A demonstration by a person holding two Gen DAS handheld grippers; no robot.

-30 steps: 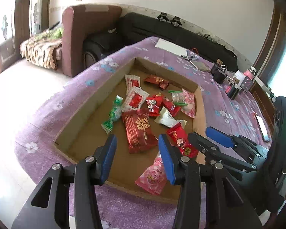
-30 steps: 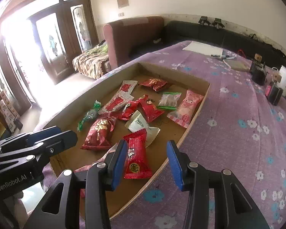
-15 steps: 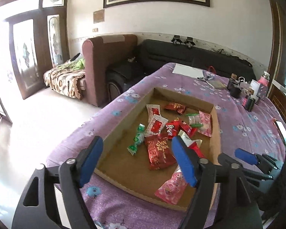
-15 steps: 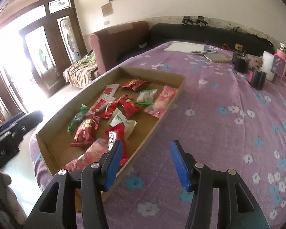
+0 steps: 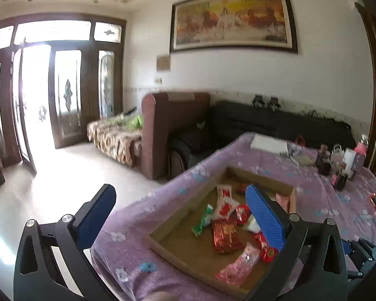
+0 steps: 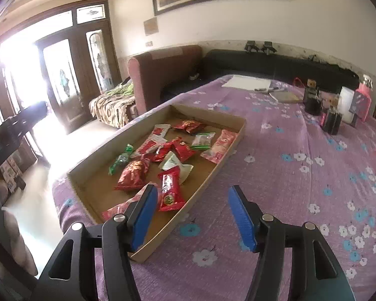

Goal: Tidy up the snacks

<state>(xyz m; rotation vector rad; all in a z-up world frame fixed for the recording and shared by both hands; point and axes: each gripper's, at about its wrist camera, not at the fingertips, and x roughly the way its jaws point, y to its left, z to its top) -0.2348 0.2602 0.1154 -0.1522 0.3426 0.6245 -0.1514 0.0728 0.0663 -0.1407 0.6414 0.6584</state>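
Note:
A shallow cardboard tray (image 6: 234, 141) lies on a purple flowered tablecloth and holds several snack packets: red ones (image 6: 134, 174), a green candy (image 6: 119, 159), a pink packet (image 6: 219, 145), a white one (image 6: 173, 164). The tray also shows in the left wrist view (image 5: 163, 244). My left gripper (image 5: 180, 217) is open wide and empty, held high above and back from the tray's near left corner. My right gripper (image 6: 191, 217) is open and empty, above the tray's near right edge.
Dark jars and bottles (image 6: 312, 101), a pink bag (image 6: 361, 100) and papers (image 6: 248, 82) stand at the table's far end. A brown armchair (image 6: 163, 75) and a black sofa (image 6: 275, 66) lie beyond the table. The floor drops off left of the table.
Both grippers have pulled up and back from the tray. The left gripper has opened wider and tilted upward, now showing the room. The packets have not moved.

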